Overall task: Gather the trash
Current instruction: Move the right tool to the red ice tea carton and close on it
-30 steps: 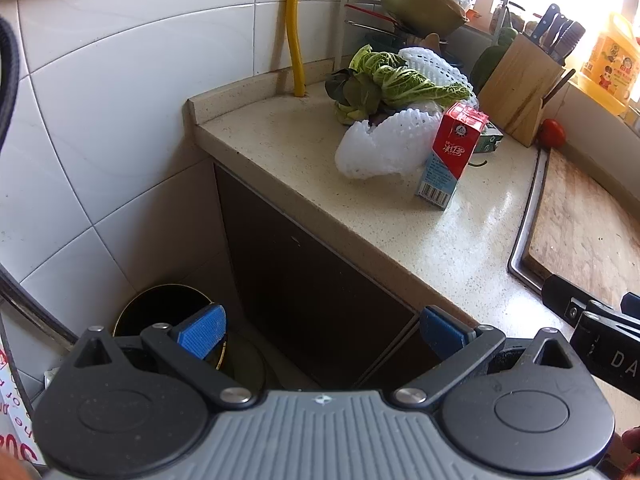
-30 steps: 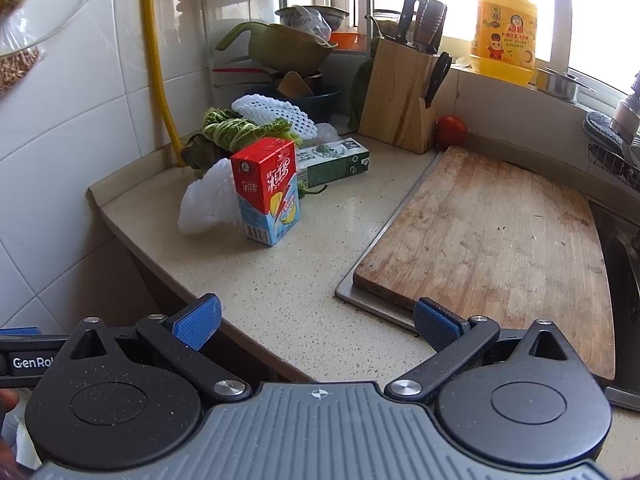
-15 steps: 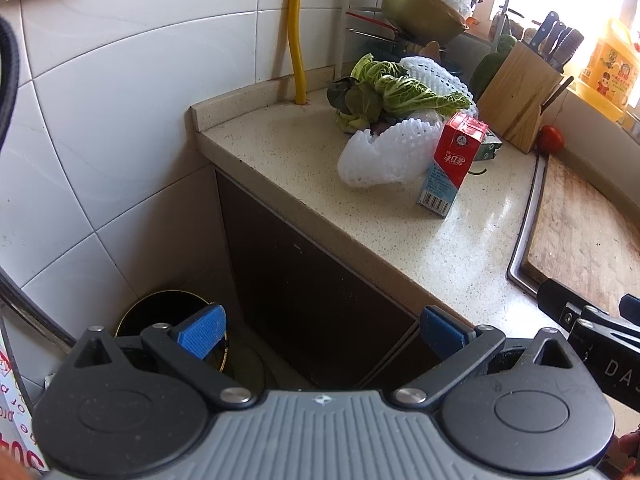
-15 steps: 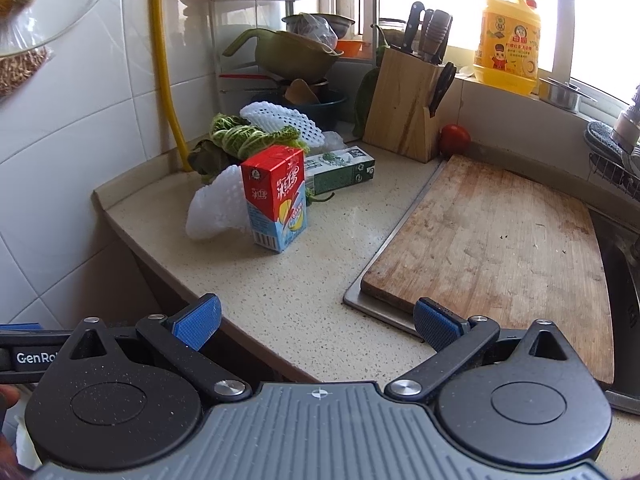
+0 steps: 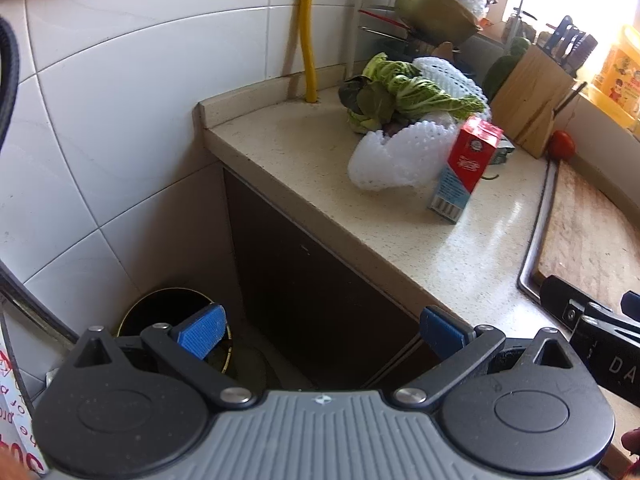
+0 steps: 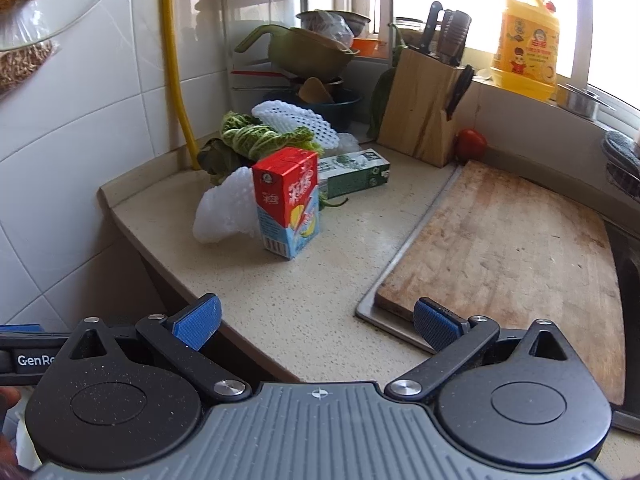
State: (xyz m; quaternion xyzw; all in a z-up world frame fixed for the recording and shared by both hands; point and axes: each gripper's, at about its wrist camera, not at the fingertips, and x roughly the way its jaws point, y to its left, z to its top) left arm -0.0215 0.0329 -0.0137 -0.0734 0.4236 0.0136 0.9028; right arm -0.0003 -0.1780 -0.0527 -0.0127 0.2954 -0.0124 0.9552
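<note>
A red and blue drink carton [image 6: 289, 202] stands upright on the counter [image 6: 280, 292], also seen from the left as carton [image 5: 464, 168]. Behind it lie white foam netting [image 6: 224, 212], cabbage leaves [image 6: 256, 136] and a green flat box [image 6: 354, 172]. The foam netting [image 5: 392, 156] and leaves [image 5: 408, 92] show in the left wrist view too. A black bin [image 5: 160, 316] sits on the floor below the counter's end. My left gripper [image 5: 320, 330] hangs open above the floor near the bin. My right gripper [image 6: 316, 322] is open over the counter's front edge, nothing between its fingers.
A wooden cutting board [image 6: 508, 248] in a metal tray fills the right of the counter. At the back stand a knife block [image 6: 424, 108], a tomato [image 6: 472, 144], a dish rack with bowls [image 6: 308, 52] and a yellow detergent jug [image 6: 524, 44]. A yellow pipe [image 5: 308, 28] runs down the tiled wall.
Both grippers have drifted slightly back and left, so the counter items sit a little further right in view. Both stay open and hold nothing.
</note>
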